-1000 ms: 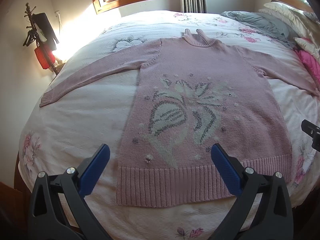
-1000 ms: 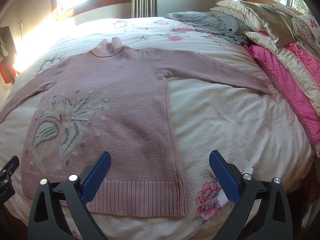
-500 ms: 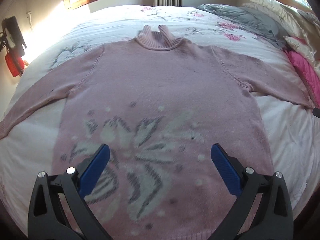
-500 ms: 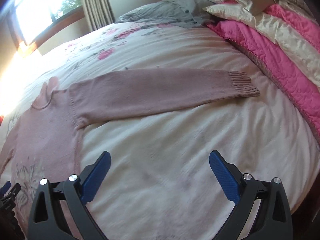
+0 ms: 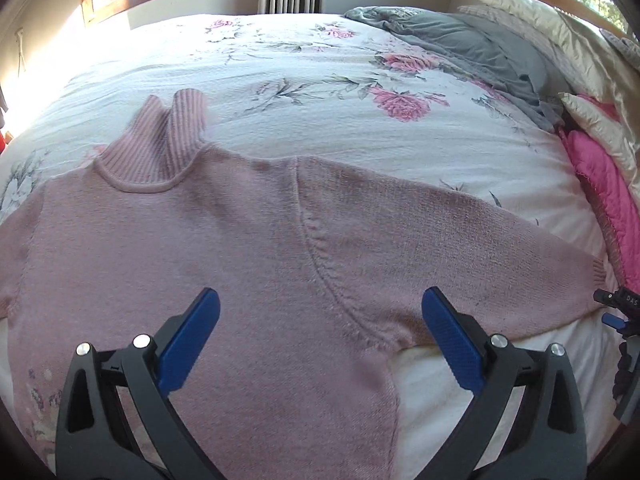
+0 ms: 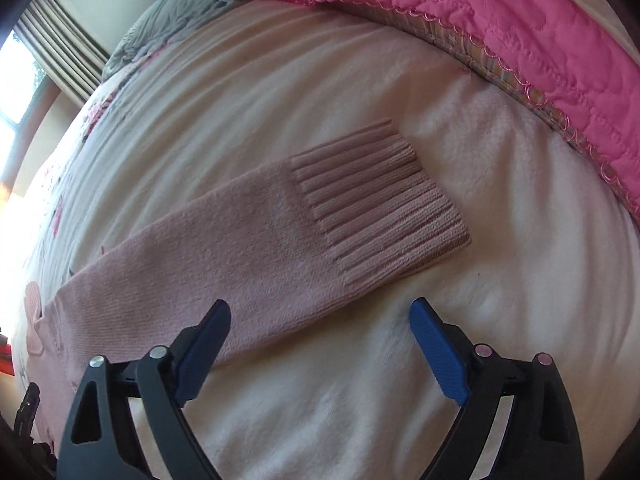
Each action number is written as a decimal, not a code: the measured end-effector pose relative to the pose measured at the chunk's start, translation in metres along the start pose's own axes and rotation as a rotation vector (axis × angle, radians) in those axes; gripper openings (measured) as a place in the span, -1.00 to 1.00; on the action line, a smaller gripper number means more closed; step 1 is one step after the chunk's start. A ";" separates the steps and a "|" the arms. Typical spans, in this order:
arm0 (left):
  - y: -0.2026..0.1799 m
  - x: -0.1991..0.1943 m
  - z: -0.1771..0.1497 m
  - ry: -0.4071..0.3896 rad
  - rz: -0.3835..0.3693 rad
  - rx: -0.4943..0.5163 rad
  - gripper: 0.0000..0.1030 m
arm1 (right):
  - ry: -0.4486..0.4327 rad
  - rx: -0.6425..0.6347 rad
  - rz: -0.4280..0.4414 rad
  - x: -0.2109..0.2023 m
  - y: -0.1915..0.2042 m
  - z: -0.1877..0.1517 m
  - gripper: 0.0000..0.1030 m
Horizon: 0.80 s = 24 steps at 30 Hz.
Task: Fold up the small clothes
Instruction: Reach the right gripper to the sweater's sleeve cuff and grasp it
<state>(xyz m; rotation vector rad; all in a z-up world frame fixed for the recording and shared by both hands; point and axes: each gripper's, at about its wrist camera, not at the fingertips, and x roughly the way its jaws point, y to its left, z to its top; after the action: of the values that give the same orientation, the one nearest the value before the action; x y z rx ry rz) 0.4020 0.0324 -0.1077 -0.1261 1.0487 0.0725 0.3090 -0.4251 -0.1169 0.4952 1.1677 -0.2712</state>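
Sweater flat on bed, L gripper open over armpit, R gripper open nr cuff

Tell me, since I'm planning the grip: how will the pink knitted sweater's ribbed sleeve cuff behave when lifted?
The ribbed cuff will probably droop, since the pink knitted sweater lies limp on the white bedspread. The knit looks grippy, so slipping seems unlikely. The sleeve will likely trail behind.

Pink knit sweater lies flat, unfolded; ribbed-cuff sleeve stretched straight sideways.
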 end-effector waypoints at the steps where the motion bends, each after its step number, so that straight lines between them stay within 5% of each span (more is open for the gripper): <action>1: -0.006 0.007 0.003 0.008 0.003 0.003 0.94 | 0.002 0.010 0.013 0.003 -0.003 0.004 0.77; 6: -0.014 0.026 0.009 0.020 0.010 0.009 0.94 | 0.002 0.045 0.014 0.012 -0.009 0.015 0.41; 9: -0.010 0.028 0.010 0.011 0.020 0.025 0.94 | -0.015 0.054 0.013 0.012 -0.011 0.019 -0.17; 11: -0.005 0.028 0.009 0.010 0.029 0.036 0.94 | -0.022 0.060 0.067 0.012 -0.013 0.020 -0.80; 17: 0.029 0.023 0.003 0.015 0.024 0.004 0.94 | -0.111 -0.028 0.115 -0.016 0.011 -0.003 -0.87; 24: 0.065 0.015 -0.002 0.043 -0.021 -0.057 0.94 | -0.125 -0.259 0.262 -0.034 0.120 -0.034 -0.87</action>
<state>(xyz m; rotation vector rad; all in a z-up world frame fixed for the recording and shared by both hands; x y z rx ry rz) 0.4003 0.0961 -0.1262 -0.1914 1.0887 0.0808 0.3224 -0.3065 -0.0679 0.3910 0.9866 0.0744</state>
